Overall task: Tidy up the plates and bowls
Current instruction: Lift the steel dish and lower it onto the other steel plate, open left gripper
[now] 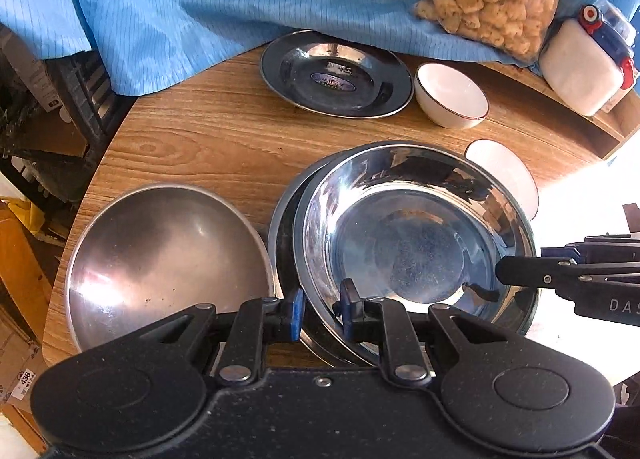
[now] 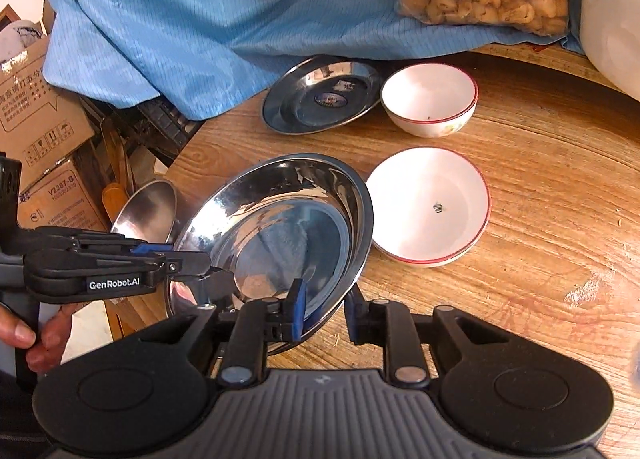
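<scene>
Left wrist view: left gripper (image 1: 322, 309) set narrowly apart astride near rim of shiny steel plate (image 1: 416, 251), pads not seen pressing; plate stacked on second plate (image 1: 286, 235). Steel bowl (image 1: 160, 259) left of tongs.

Right wrist view: right gripper (image 2: 324, 313) likewise narrow around plate rim (image 2: 280, 227), clearance visible. White bowl (image 2: 428, 207) just right of plate.

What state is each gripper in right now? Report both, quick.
Left gripper: open, jaws astride the near rim of the top steel plate, not clamped.
Right gripper: open, jaws astride the same plate's rim, not clamped.
</scene>
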The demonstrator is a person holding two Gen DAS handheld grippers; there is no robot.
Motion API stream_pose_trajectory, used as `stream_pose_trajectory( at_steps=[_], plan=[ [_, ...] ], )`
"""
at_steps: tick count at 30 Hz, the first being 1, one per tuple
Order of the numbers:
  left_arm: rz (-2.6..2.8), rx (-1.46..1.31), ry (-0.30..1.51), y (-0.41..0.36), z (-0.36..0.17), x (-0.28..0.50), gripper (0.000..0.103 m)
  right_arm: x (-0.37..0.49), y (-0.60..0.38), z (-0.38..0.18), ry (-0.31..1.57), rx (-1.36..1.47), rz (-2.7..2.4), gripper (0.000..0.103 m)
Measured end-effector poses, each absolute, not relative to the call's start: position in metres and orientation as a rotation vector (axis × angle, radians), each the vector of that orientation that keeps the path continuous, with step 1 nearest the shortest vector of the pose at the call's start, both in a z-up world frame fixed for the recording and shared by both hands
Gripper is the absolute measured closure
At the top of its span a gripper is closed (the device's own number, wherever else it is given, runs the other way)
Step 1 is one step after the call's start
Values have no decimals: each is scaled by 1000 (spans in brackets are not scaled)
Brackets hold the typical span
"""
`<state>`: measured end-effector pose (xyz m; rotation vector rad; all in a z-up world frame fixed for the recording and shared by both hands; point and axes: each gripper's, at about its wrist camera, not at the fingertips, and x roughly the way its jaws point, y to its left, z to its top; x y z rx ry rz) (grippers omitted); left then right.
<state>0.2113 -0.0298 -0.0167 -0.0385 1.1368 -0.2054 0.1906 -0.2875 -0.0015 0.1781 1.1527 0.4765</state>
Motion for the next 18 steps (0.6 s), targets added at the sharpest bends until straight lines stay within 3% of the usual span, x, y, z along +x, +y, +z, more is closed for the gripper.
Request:
stream_pose_trajectory(
  at_steps=[6,8,10,12,13,18],
  plan=[
    [-205,-34,1134,-30,-16,213,79,193,-281,-3,1160,140,483,75],
    [-209,-30,1135,-31,-14,214,68,192,-278,-1,1156,126,490,74],
    [-226,-39,1137,-31,-11,214,46,192,-276,0,1149,110,494,70],
    [-233,-30,1121,-33,-7,213,33,192,-275,0,1148,98,490,59],
    [-232,-17,1112,-34,-4,212,29,192,-275,0,1145,100,491,59],
    [-250,-13,1080,-37,6,214,20,193,-274,1,1132,91,490,33]
  ],
)
